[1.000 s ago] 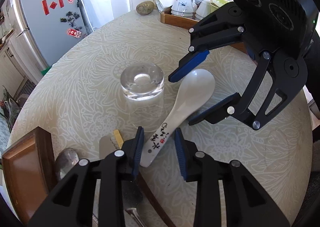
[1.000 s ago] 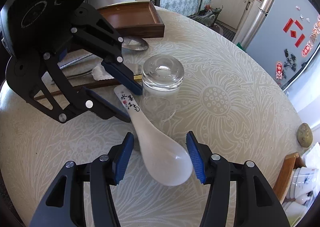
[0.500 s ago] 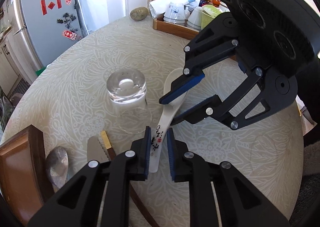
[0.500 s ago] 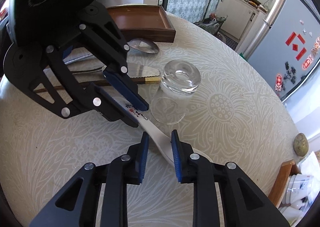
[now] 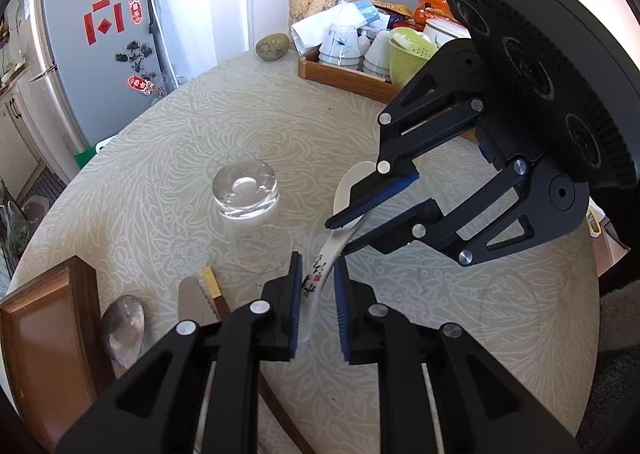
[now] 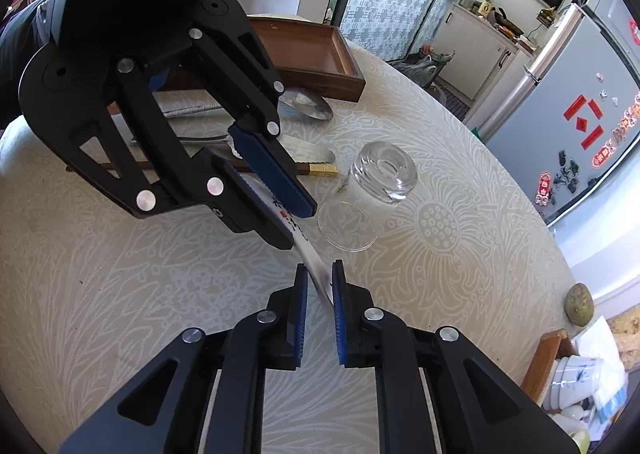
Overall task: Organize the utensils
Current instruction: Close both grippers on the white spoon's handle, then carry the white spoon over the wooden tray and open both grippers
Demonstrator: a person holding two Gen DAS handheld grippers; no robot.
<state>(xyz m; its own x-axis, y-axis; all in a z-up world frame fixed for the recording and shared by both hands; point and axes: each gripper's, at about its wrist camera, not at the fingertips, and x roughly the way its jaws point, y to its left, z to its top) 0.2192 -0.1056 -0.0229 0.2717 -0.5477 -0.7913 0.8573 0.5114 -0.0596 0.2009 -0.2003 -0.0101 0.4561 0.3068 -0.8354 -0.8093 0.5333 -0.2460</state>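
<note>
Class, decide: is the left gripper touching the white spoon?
Touching. Left wrist view shows the left gripper with both pads clamped on the white spoon handle.

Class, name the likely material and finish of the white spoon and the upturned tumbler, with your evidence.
White spoon: probably glazed ceramic; glossy white surface with painted characters. Upturned tumbler: clear glass, or possibly hard plastic; see-through walls, thick shiny base.

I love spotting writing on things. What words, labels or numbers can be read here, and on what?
White ceramic spoon handle: black brush characters and a small red seal, too distorted to read.
Fridge door: red paper decorations and magnets, characters too small to read.
Nothing else legible.
</note>
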